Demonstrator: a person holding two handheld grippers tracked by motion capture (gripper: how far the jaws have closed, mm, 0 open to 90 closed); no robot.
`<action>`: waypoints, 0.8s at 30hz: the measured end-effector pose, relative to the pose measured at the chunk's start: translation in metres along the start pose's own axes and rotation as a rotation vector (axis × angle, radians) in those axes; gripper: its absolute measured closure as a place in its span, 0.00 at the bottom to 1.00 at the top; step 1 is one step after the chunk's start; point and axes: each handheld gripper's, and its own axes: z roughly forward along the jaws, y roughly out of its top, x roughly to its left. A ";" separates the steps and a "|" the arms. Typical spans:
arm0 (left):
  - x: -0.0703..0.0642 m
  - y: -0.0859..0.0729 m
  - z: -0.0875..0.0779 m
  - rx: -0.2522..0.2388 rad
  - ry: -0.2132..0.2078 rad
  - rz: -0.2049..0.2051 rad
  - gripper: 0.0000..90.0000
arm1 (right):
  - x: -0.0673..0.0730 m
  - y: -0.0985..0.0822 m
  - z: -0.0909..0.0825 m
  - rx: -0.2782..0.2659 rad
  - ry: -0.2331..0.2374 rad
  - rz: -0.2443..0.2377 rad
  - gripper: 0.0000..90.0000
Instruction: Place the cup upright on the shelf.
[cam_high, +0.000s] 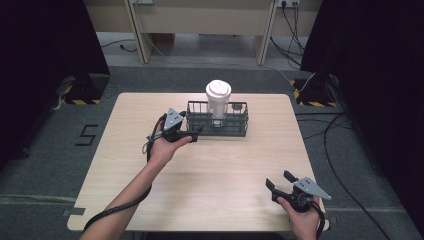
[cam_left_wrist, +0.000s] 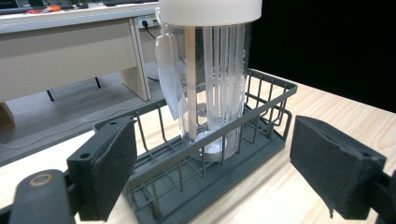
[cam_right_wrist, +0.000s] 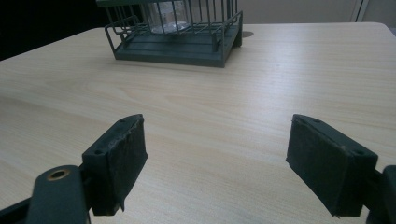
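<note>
Right claw (cam_high: 278, 182) sits nearest the camera in the high view, low at the near right edge of the tabletop (cam_high: 225, 165), held in a hand (cam_high: 300, 220), jaws spread apart with nothing between them. Right gripper view: both black padded jaws wide open over bare wood, basket well ahead.

Left claw (cam_high: 196, 135) is up by the left end of the wire basket (cam_high: 192, 116), held in the other hand (cam_high: 164, 147), grey three-cornered plate on top, cable trailing down along the forearm. Its jaws are apart too; in the left gripper view the pads stand either side of the basket's near end (cam_left_wrist: 205, 163) without clamping it. Whether a pad touches the wire can't be told.

Basket: dark grey-green, rectangular, thin vertical wire bars on the sides, a rail round the top, slatted floor. It stands flat on the tabletop at the far middle, long side facing the person.

Clear tumbler (cam_high: 218, 102) stands upright inside the basket, about mid-length, rising well above the rail. Tall see-through cylinder with a white lid (cam_left_wrist: 210, 9); the high view shows the lid round with a raised pattern. Inside, a ribbed clear insert runs top to bottom, with a thin pale rod beside it. A crumpled clear plastic bit hangs on its left side in the left gripper view. Base rests on the basket floor.

Tabletop is light wood grain, set on grey carpet.
</note>
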 end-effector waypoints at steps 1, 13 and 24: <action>0.000 -0.001 -0.003 -0.002 0.002 -0.001 0.16 | 0.000 0.000 0.000 0.000 0.000 0.000 0.23; -0.001 -0.013 -0.032 -0.016 -0.007 -0.001 0.16 | 0.000 0.000 0.000 -0.002 -0.004 -0.008 0.23; 0.000 -0.023 -0.056 -0.025 0.003 0.000 0.16 | 0.000 0.000 0.000 0.000 -0.005 -0.008 0.23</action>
